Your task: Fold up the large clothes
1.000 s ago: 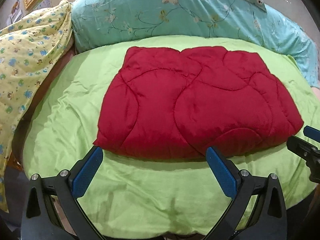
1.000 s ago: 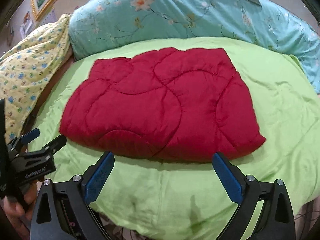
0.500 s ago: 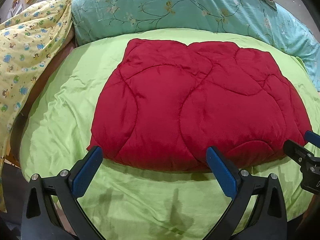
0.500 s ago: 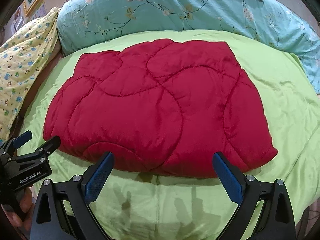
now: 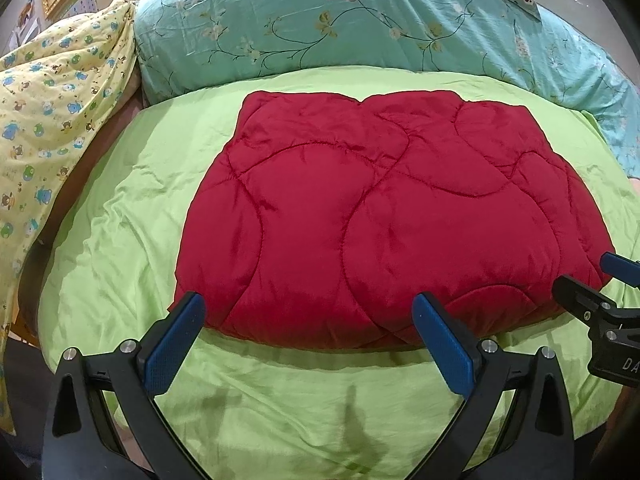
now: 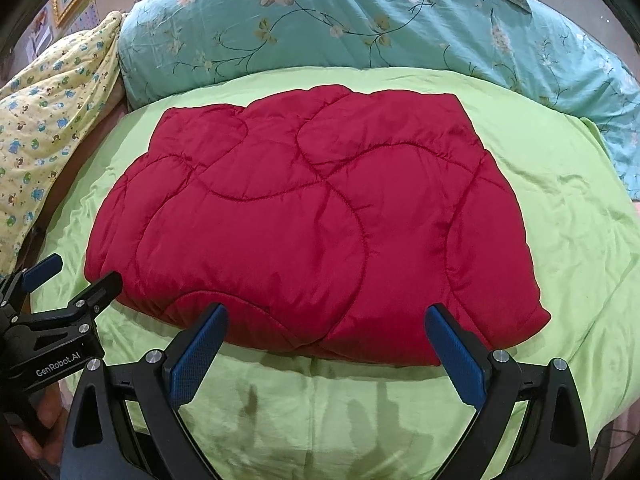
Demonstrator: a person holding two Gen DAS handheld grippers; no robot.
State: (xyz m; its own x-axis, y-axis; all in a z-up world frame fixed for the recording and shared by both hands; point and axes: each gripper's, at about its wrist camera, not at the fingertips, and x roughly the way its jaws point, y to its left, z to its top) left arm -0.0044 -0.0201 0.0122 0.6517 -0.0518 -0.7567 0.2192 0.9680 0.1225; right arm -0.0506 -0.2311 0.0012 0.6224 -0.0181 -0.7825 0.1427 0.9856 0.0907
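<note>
We see the red quilted garment (image 5: pixel 384 224) lying folded into a flat, padded block in the middle of the green bedsheet (image 5: pixel 132 220), its near edge just beyond our fingertips. Our left gripper (image 5: pixel 308 336) and right gripper (image 6: pixel 328 340) both hover at that near edge with jaws spread wide and nothing between them. Behind the garment a teal floral duvet (image 6: pixel 360 24) is heaped, with a yellow printed blanket (image 5: pixel 52 96) to its left.
</note>
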